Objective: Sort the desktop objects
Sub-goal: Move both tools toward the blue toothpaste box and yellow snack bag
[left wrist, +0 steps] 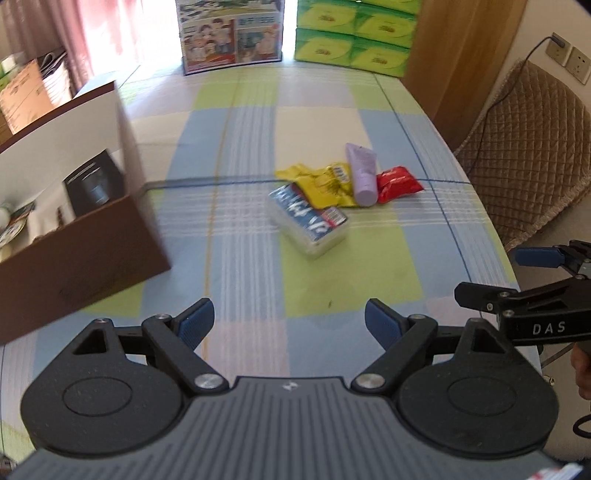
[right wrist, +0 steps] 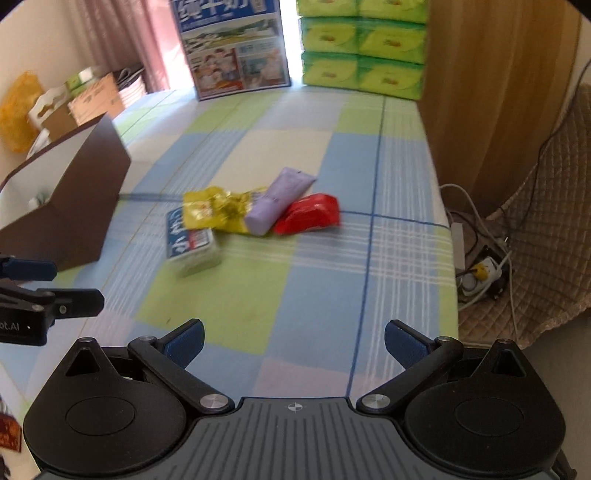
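Observation:
A small heap lies mid-table: a clear box with a blue label (left wrist: 309, 221) (right wrist: 192, 240), a yellow packet (left wrist: 321, 182) (right wrist: 216, 210), a lilac tube (left wrist: 363, 171) (right wrist: 279, 199) and a red packet (left wrist: 399, 182) (right wrist: 310, 214). My left gripper (left wrist: 289, 325) is open and holds nothing, well short of the heap. My right gripper (right wrist: 294, 341) is open too, with bare cloth between its fingers. Each gripper shows at the edge of the other's view: the right one (left wrist: 517, 273), the left one (right wrist: 55, 284).
A brown box with a white inside (left wrist: 77, 221) (right wrist: 74, 199) stands at the left with several items in it. A printed carton (left wrist: 231, 33) and green tissue packs (left wrist: 354, 37) line the far edge. Right of the table are a quilted chair (left wrist: 524, 162) and cables with a power strip (right wrist: 480, 266).

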`<state>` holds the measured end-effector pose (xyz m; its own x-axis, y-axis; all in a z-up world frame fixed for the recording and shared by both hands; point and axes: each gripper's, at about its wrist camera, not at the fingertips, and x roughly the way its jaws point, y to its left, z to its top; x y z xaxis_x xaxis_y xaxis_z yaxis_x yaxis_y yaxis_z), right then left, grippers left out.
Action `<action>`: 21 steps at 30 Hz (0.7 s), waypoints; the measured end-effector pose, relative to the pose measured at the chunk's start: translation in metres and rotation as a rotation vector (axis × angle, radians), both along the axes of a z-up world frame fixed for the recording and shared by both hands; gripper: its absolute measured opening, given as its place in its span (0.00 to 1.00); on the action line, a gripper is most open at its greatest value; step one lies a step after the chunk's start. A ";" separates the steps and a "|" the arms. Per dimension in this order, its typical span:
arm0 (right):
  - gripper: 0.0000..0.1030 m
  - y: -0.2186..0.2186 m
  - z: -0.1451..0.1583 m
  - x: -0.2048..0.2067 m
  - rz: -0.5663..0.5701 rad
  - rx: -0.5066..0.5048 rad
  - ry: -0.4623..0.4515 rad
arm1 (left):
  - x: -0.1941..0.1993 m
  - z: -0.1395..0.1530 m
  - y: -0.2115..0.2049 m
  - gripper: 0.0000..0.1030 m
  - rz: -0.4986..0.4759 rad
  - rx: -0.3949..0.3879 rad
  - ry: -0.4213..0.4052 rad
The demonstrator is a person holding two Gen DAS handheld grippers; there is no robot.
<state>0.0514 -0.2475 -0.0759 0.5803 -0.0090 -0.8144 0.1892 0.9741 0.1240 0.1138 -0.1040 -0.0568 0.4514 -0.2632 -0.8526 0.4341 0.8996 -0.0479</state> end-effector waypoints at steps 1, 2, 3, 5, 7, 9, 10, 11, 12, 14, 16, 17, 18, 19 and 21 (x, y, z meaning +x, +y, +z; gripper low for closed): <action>0.98 -0.003 -0.001 0.003 -0.002 0.002 -0.002 | 0.003 -0.001 -0.004 0.84 -0.006 0.000 -0.003; 0.98 -0.006 -0.002 0.006 -0.004 0.004 -0.003 | 0.006 -0.002 -0.008 0.84 -0.013 -0.001 -0.006; 0.98 -0.009 -0.004 0.008 -0.009 0.003 -0.002 | 0.009 -0.004 -0.012 0.84 -0.019 -0.003 -0.006; 0.98 -0.017 -0.008 0.016 -0.022 0.002 -0.001 | 0.017 -0.009 -0.020 0.84 -0.028 -0.010 -0.001; 0.98 -0.026 -0.014 0.023 -0.035 0.006 0.005 | 0.027 -0.017 -0.027 0.84 -0.030 -0.010 0.011; 0.98 -0.034 -0.018 0.029 -0.048 0.014 0.008 | 0.035 -0.024 -0.034 0.84 -0.037 -0.012 0.018; 0.98 -0.038 -0.020 0.033 -0.057 0.016 0.013 | 0.038 -0.027 -0.038 0.84 -0.041 -0.012 0.021; 0.98 -0.041 -0.022 0.036 -0.065 0.017 0.015 | 0.041 -0.031 -0.041 0.84 -0.044 -0.009 0.027; 0.98 -0.045 -0.024 0.039 -0.071 0.018 0.016 | 0.044 -0.034 -0.045 0.84 -0.048 -0.007 0.032; 0.98 -0.052 -0.026 0.045 -0.082 0.019 0.018 | 0.050 -0.041 -0.053 0.84 -0.052 0.000 0.035; 0.98 -0.057 -0.028 0.049 -0.090 0.022 0.019 | 0.057 -0.048 -0.059 0.84 -0.052 0.007 0.030; 0.98 -0.059 -0.029 0.051 -0.092 0.024 0.019 | 0.060 -0.050 -0.061 0.84 -0.049 0.012 0.028; 0.98 -0.061 -0.030 0.053 -0.094 0.025 0.020 | 0.064 -0.054 -0.064 0.84 -0.045 0.018 0.028; 0.98 -0.063 -0.030 0.055 -0.094 0.026 0.020 | 0.068 -0.056 -0.067 0.84 -0.042 0.020 0.024; 0.98 -0.066 -0.031 0.059 -0.093 0.025 0.023 | 0.075 -0.062 -0.071 0.84 -0.028 0.036 0.020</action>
<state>0.1101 -0.3139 -0.1073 0.5594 -0.0416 -0.8279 0.2821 0.9487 0.1430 0.1885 -0.1750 -0.1190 0.4273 -0.2447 -0.8704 0.4582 0.8885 -0.0249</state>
